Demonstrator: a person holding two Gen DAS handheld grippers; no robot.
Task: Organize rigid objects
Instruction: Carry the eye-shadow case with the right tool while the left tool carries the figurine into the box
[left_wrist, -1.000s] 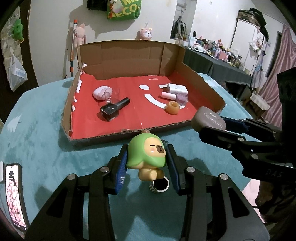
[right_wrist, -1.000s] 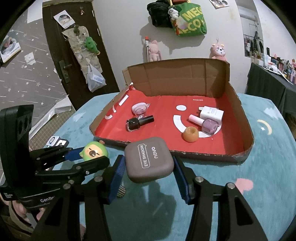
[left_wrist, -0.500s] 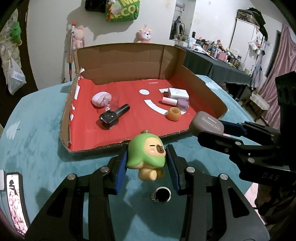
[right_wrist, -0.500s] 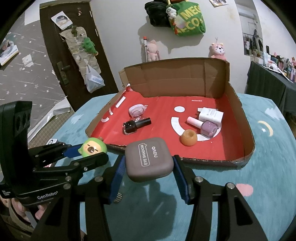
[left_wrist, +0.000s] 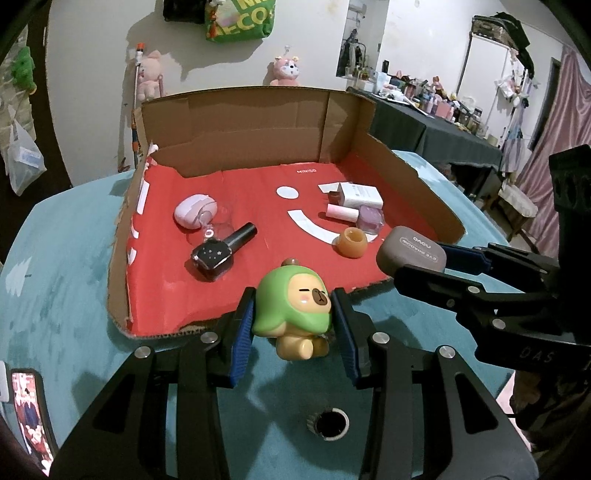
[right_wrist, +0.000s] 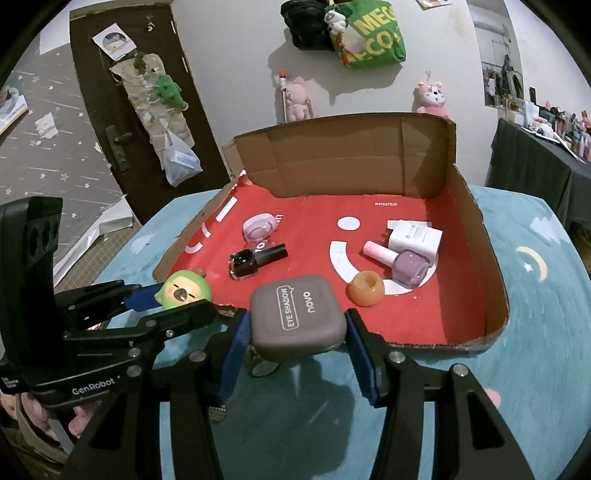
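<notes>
The left gripper (left_wrist: 293, 323) clamps the green figurine (left_wrist: 293, 306), the right gripper (right_wrist: 297, 339) the eyeshadow case (right_wrist: 298, 319); either load risks clipping the cardboard tray (right_wrist: 496, 280) lip, or landing on the black bottle (left_wrist: 221, 253).

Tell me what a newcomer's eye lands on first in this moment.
The green-hooded capybara figurine, clamped in the left gripper at the near edge of the red-lined cardboard box. Beside it, the right gripper holds a grey eye shadow case at that same edge.
</notes>
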